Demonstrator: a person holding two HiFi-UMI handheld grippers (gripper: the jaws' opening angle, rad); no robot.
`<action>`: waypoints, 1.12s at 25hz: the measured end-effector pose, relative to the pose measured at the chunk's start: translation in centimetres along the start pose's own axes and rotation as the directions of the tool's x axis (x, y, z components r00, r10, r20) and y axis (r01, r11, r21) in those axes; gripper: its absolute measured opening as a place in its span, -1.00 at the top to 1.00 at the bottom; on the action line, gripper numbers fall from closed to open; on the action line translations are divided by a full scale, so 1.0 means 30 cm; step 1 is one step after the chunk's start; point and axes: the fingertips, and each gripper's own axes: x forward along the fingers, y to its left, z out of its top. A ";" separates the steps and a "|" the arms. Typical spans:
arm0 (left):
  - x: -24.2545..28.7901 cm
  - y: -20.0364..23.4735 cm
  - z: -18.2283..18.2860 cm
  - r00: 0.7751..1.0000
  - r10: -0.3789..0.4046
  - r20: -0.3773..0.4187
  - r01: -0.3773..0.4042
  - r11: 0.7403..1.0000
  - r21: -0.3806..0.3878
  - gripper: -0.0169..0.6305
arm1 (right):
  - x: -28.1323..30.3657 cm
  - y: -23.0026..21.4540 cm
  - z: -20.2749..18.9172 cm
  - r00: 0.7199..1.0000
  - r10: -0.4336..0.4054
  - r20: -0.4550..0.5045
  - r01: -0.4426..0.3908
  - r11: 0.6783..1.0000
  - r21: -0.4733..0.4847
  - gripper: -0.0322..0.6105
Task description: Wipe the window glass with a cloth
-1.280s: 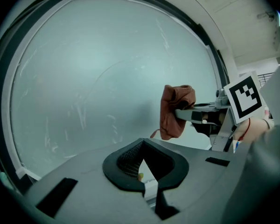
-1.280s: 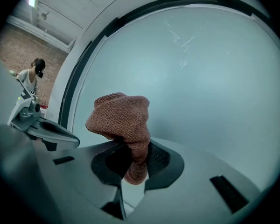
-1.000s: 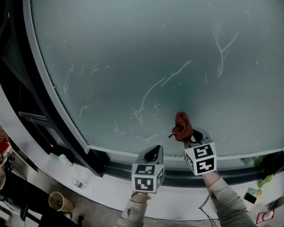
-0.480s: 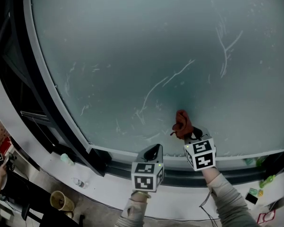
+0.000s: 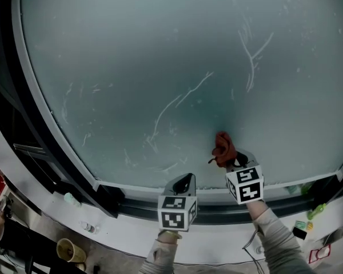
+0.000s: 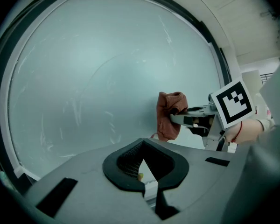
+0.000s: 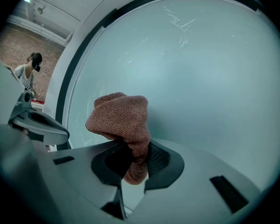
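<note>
Right tool (image 7: 133,161) is clenched on the rust-brown knitted cloth (image 7: 121,118). The cloth bunches out ahead of the jaws, low on the large frosted window glass (image 5: 160,67), right of centre. I can't confirm contact with the pane from any view. Left tool (image 6: 144,161) has its jaws together with nothing in them, and sits low by the dark window frame (image 5: 134,207). White streaks (image 5: 248,56) sit higher up and across the middle. My plan: press the wad flat, run overlapping strokes up through the streaks, and keep the hard jaws off the glass.
</note>
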 end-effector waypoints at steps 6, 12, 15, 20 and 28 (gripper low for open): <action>0.058 -0.098 0.011 0.998 -0.059 0.000 0.059 0.998 0.009 0.93 | -0.059 -0.113 -0.050 0.998 -0.057 -0.029 0.057 0.998 -0.004 0.75; 0.102 -0.184 0.018 0.994 -0.105 -0.001 0.105 0.994 0.015 0.93 | -0.122 -0.235 -0.092 0.991 -0.122 -0.047 0.123 0.992 0.005 0.75; 0.122 -0.225 0.023 0.992 -0.127 -0.003 0.127 0.992 0.018 0.93 | -0.152 -0.298 -0.116 0.986 -0.157 -0.060 0.158 0.987 0.007 0.75; 0.151 -0.288 0.030 0.987 -0.163 -0.003 0.163 0.986 0.028 0.93 | -0.204 -0.395 -0.161 0.973 -0.215 -0.085 0.217 0.976 0.016 0.75; 0.192 -0.373 0.039 0.978 -0.211 -0.006 0.211 0.977 0.037 0.93 | -0.285 -0.525 -0.218 0.948 -0.296 -0.117 0.301 0.953 0.026 0.75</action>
